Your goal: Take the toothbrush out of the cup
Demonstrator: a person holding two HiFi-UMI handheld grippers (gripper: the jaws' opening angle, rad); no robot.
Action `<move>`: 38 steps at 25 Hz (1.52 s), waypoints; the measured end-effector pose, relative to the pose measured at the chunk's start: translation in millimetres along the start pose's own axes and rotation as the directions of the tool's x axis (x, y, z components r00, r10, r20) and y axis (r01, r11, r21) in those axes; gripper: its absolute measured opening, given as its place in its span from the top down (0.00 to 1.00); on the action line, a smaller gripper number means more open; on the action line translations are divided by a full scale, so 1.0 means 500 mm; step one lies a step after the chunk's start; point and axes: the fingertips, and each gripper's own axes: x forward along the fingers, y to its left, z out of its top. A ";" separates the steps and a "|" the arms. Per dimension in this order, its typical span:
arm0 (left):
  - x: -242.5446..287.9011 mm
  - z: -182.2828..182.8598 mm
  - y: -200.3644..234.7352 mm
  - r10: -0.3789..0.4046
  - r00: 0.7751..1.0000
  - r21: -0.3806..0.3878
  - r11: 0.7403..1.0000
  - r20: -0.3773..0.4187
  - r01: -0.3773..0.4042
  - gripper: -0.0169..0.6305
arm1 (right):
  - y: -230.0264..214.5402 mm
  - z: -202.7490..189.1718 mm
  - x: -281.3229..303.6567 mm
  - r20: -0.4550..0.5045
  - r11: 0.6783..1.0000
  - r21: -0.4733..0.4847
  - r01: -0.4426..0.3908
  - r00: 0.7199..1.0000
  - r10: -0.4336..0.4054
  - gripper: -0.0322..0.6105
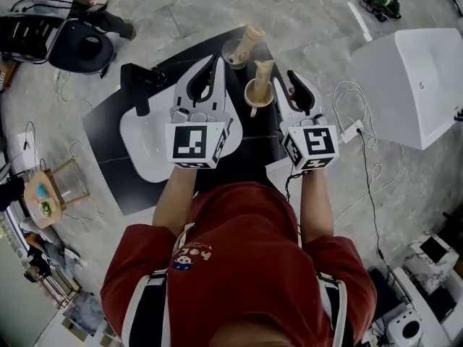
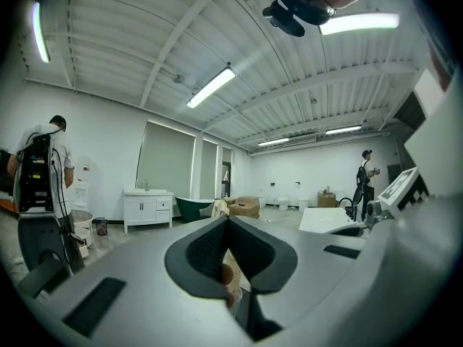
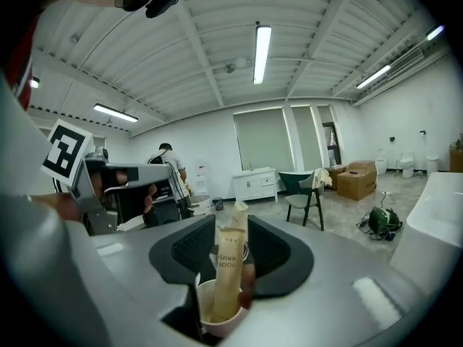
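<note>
1. Right gripper view: the right tongs (image 3: 233,253) are standing open. The paper-wrapped toothbrush (image 3: 228,275) pokes up out of the cup (image 3: 217,322) right in the gap, dead at 12 o'clock. The pads aren't pressing on it.
2. Head view: that cup sits on the black counter (image 1: 108,125), just off the right tongs' tips at roughly 10 o'clock. A second cup (image 1: 236,52) with its own wrapped brush stands further out, around 11 o'clock. The nearer one looks like the target to me.
3. The left tongs (image 2: 231,253) are closed with nothing in them. They hover at about 9 o'clock of the near cup, beside the white sink (image 1: 145,144).
4. Step-wise I'd call this the line-up before the grab. The brush is fully in the cup, so nothing's actually done yet.
5. Next move, my guess: ease the right tongs forward until the upper part of the wrapper sits between the pads, then squeeze and pull straight up. The cup looks light, so it might tip or ride up with the brush.
</note>
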 end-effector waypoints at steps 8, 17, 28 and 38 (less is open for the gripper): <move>0.036 -0.045 0.021 0.002 0.998 -0.016 1.000 -0.058 -0.003 0.97 | 0.006 -0.127 0.084 -0.180 0.994 -0.020 -0.107 0.978 0.101 0.52; 0.041 -0.087 0.037 -0.006 0.995 -0.026 1.000 -0.100 0.004 0.97 | -0.002 -0.188 0.118 -0.239 0.993 -0.018 -0.120 0.964 0.112 0.52; 0.056 -0.104 0.037 -0.006 0.993 -0.030 1.000 -0.117 0.003 0.97 | -0.011 -0.176 0.114 -0.207 0.994 -0.060 -0.093 0.975 0.079 0.84; 0.042 -0.088 0.021 0.003 0.995 -0.029 1.000 -0.095 -0.006 0.97 | -0.018 -0.049 0.063 -0.043 0.997 -0.052 -0.058 0.997 0.056 0.86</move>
